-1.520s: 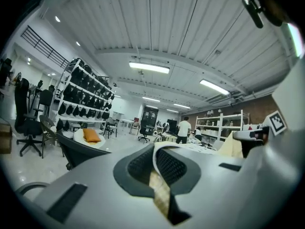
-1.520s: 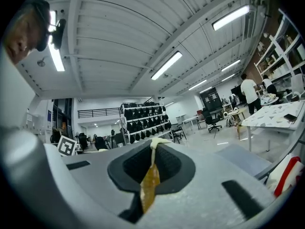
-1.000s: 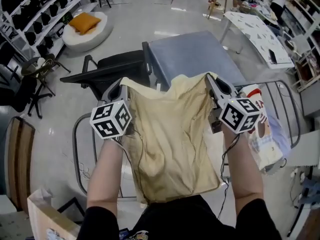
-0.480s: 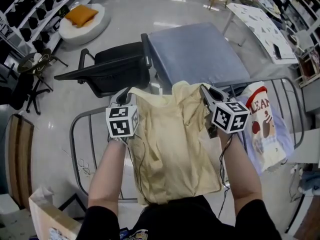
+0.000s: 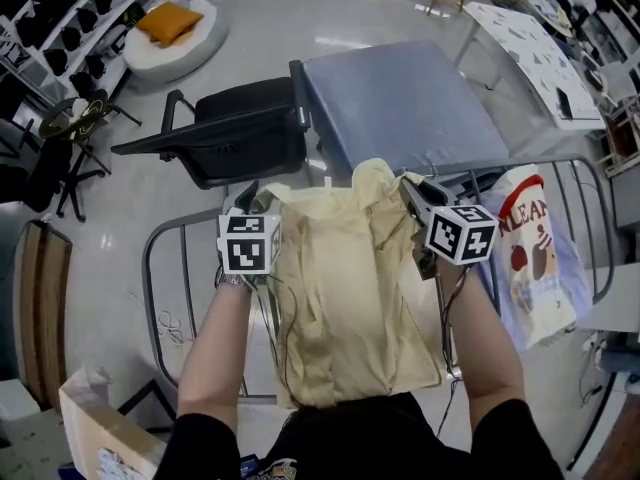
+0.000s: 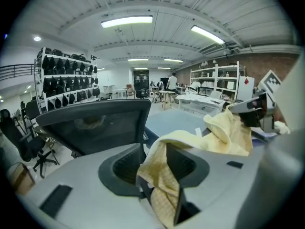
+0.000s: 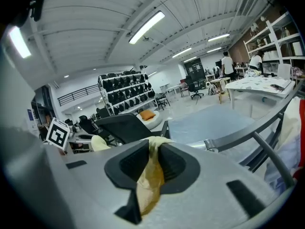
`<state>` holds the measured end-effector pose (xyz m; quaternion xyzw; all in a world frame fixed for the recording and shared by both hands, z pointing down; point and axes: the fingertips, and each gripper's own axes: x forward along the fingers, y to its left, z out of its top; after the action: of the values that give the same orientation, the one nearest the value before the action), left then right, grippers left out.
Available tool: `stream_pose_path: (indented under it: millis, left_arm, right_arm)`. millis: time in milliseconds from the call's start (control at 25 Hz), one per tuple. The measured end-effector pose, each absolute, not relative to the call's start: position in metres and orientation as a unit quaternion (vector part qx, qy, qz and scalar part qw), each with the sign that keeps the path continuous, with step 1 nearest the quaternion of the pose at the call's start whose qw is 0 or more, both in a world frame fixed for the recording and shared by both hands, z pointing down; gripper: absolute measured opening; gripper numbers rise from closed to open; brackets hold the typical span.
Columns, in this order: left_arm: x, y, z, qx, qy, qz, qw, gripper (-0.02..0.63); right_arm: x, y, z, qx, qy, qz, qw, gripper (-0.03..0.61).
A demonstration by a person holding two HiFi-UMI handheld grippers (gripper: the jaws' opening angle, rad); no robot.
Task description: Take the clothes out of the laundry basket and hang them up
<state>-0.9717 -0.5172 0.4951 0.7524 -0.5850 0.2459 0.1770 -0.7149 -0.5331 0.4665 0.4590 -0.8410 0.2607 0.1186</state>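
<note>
The left gripper [image 5: 246, 196], centre-left, has just been opening, with the yellow garment [image 5: 345, 298] loose between its jaws. The garment's top edge runs across the drying rack [image 5: 148, 268] to the right gripper [image 5: 412, 186], which is parting more narrowly around it.

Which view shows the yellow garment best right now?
Head view: it shows the whole yellow garment spread across the drying rack. Each gripper view catches only an edge fold between jaws that have just been opening.

The head camera looks steeply down from above. Cameras on the left tool [image 5: 247, 196] and right tool [image 5: 412, 188] peer closely along their jaws; all share the yellow cloth [image 5: 345, 288].
</note>
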Motion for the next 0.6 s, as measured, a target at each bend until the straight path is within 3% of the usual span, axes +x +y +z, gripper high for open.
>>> stream_pose_path:
  millis: [200, 480, 600]
  left_arm:
    - [-0.983, -0.505, 0.509, 0.738, -0.581, 0.29, 0.182, 0.21]
    - [-0.985, -0.482, 0.513, 0.735, -0.567, 0.315, 0.196, 0.233]
    - [-0.983, -0.47, 0.512, 0.735, -0.564, 0.312, 0.21, 0.236]
  right_arm:
    - [-0.718, -0.532, 0.47, 0.453, -0.842, 0.267, 0.126, 0.101]
    - [-0.717, -0.525, 0.471, 0.446, -0.844, 0.271, 0.129, 0.141]
    - [-0.719, -0.519, 0.471, 0.439, -0.846, 0.27, 0.135, 0.193]
